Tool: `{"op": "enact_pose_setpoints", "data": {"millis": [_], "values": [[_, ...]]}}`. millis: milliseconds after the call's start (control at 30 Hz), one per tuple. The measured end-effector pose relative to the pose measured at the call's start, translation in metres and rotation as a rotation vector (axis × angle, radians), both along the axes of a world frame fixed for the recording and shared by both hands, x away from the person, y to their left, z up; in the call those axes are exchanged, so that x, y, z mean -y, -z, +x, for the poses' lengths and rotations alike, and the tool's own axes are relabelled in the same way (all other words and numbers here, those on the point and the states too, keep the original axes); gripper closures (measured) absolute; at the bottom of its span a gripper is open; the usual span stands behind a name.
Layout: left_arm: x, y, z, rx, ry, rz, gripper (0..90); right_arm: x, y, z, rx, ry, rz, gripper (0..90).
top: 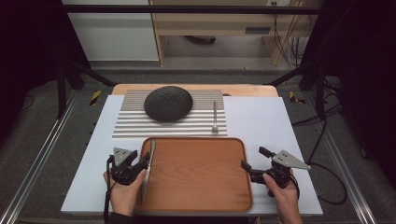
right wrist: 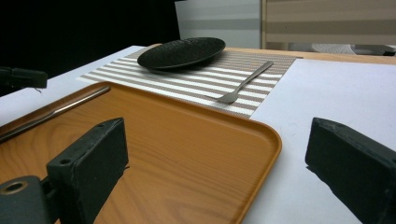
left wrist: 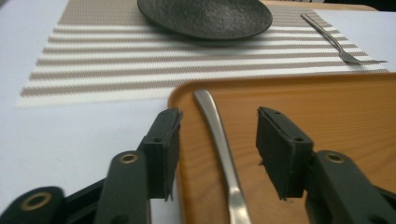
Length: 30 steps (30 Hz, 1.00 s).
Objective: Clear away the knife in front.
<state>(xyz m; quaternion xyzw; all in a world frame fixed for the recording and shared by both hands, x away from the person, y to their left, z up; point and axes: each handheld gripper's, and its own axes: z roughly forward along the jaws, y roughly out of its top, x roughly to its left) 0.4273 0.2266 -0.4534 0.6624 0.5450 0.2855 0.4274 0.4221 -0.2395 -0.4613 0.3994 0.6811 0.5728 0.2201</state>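
Silver knife (left wrist: pixel 219 140), wood-grain orange tray (top: pixel 201 196), speckled black plate (top: pixel 168 103), beige-and-white striped placemat (top: pixel 130 123), black grippers

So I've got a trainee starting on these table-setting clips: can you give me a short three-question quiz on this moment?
1. True or false: the fork lies inside the wooden tray.
2. What lies between the fingers of the left gripper? A) the dark plate B) a metal utensil handle C) nothing
3. On what do the plate and the fork rest?

Key:
1. False: it lies on the striped placemat, right of the plate.
2. B: the fingers stand apart on either side of it, not pressing on it.
3. The striped placemat, beyond the tray.
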Motion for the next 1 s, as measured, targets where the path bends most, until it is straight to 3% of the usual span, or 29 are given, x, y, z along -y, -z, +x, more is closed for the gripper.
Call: {"op": "enact_pose_setpoints", "data": {"millis": [167, 300, 333, 400, 433, 533, 733, 800, 933, 1000], "values": [[-0.016, 0.008, 0.011, 0.061, 0.064, 0.025, 41.5, -0.003, 0.003, 0.001, -0.004, 0.019, -0.047, 5.8], [-0.021, 0.017, 0.017, 0.079, 0.106, -0.017, 37.3, -0.006, 0.004, 0.000, -0.006, 0.035, -0.073, 5.6], [-0.021, 0.018, 0.018, 0.084, 0.121, -0.005, 36.1, -0.006, 0.004, 0.001, -0.006, 0.042, -0.077, 5.5], [-0.020, 0.019, 0.017, 0.108, 0.133, 0.070, 30.9, -0.005, 0.004, 0.003, -0.009, 0.058, -0.064, 5.6], [-0.022, 0.018, 0.017, 0.111, 0.129, 0.087, 30.6, -0.004, 0.004, 0.003, -0.013, 0.065, -0.060, 5.6], [-0.035, 0.015, 0.016, 0.119, 0.111, 0.044, 26.7, -0.001, 0.008, 0.006, -0.030, 0.080, -0.060, 5.7], [-0.048, 0.011, 0.005, 0.154, 0.082, 0.000, 19.8, -0.001, 0.011, 0.007, -0.048, 0.078, -0.064, 5.7], [-0.048, 0.011, 0.003, 0.166, 0.100, -0.001, 16.1, 0.000, 0.010, 0.005, -0.042, 0.075, -0.057, 5.7], [-0.043, 0.014, 0.002, 0.146, 0.179, 0.048, 12.1, 0.001, 0.009, 0.005, -0.037, 0.073, -0.049, 5.6], [-0.044, 0.015, -0.001, 0.152, 0.186, 0.047, 11.7, 0.003, 0.009, 0.006, -0.037, 0.076, -0.053, 5.5]]}}
